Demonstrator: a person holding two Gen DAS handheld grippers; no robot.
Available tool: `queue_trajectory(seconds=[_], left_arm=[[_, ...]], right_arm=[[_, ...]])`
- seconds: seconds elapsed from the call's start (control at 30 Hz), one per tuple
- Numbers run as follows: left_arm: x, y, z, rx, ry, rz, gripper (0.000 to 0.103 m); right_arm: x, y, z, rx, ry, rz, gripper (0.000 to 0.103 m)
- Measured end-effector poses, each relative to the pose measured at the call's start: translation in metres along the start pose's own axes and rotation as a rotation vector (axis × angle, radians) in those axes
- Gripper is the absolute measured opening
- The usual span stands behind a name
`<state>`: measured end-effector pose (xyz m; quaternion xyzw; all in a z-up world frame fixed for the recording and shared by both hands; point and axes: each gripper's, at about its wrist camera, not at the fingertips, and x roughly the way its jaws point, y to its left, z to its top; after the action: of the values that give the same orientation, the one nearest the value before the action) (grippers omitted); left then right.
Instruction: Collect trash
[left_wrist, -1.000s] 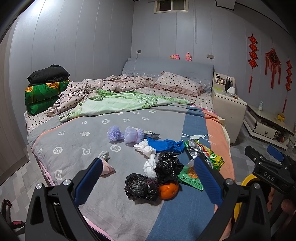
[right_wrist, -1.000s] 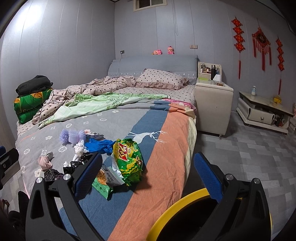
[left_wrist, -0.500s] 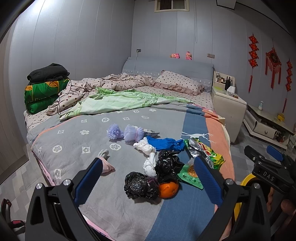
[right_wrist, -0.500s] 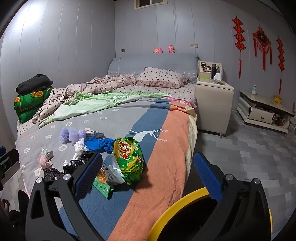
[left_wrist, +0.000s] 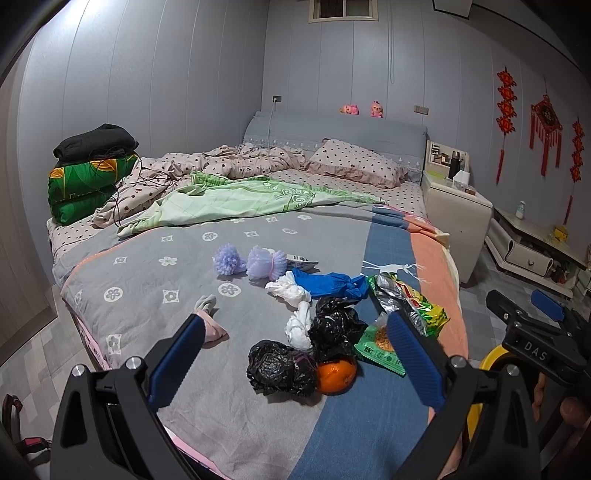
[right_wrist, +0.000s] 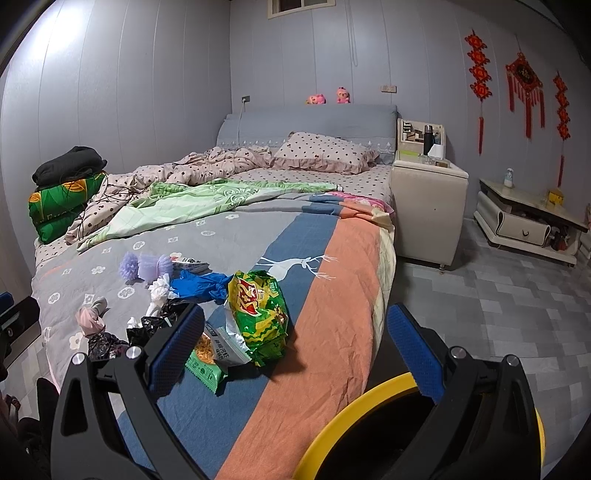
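Note:
Trash lies on the near end of the bed (left_wrist: 147, 280): two crumpled black bags (left_wrist: 280, 367), an orange (left_wrist: 336, 376), white tissue wads (left_wrist: 297, 325), a blue glove (left_wrist: 328, 286), a green chip bag (right_wrist: 258, 314), a green snack packet (right_wrist: 205, 365), purple mesh balls (left_wrist: 245, 260) and a pink cloth (left_wrist: 212, 328). My left gripper (left_wrist: 295, 354) is open and empty, just short of the black bags. My right gripper (right_wrist: 295, 350) is open and empty above the orange stripe, to the right of the chip bag. A yellow-rimmed bin (right_wrist: 369, 424) sits below it.
Rumpled quilts (left_wrist: 236, 199) and a pillow (left_wrist: 354, 162) fill the far bed. Folded bedding (left_wrist: 88, 173) is stacked at the left. A white nightstand (right_wrist: 428, 206) and low cabinet (right_wrist: 528, 218) stand right of the bed, with grey floor (right_wrist: 498, 314) between.
Both views have shifted very slightly; the trash sits a little nearer in the left wrist view. Nothing has been taken hold of.

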<state>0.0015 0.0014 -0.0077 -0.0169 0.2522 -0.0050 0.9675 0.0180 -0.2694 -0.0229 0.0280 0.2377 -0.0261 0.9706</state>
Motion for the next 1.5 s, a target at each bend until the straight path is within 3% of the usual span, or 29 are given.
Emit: queue_trajectory(seconds=[0.97,1.3,1.5], left_arm=[[0.001,0.002,-0.011,-0.009,0.015,-0.001,0.095],[0.017,0.011,-0.005,-0.032,0.086,-0.014,0.095],[0.040,0.032,-0.001,-0.067,0.151,-0.021,0.095]], right_arm=[[0.004,0.001,0.000,-0.002,0.012,-0.002,0.095],[0.023,-0.006,0.007,-0.008,0.040,-0.015,0.095],[0.054,-0.013,0.020,-0.028,0.094,0.010,0.095]])
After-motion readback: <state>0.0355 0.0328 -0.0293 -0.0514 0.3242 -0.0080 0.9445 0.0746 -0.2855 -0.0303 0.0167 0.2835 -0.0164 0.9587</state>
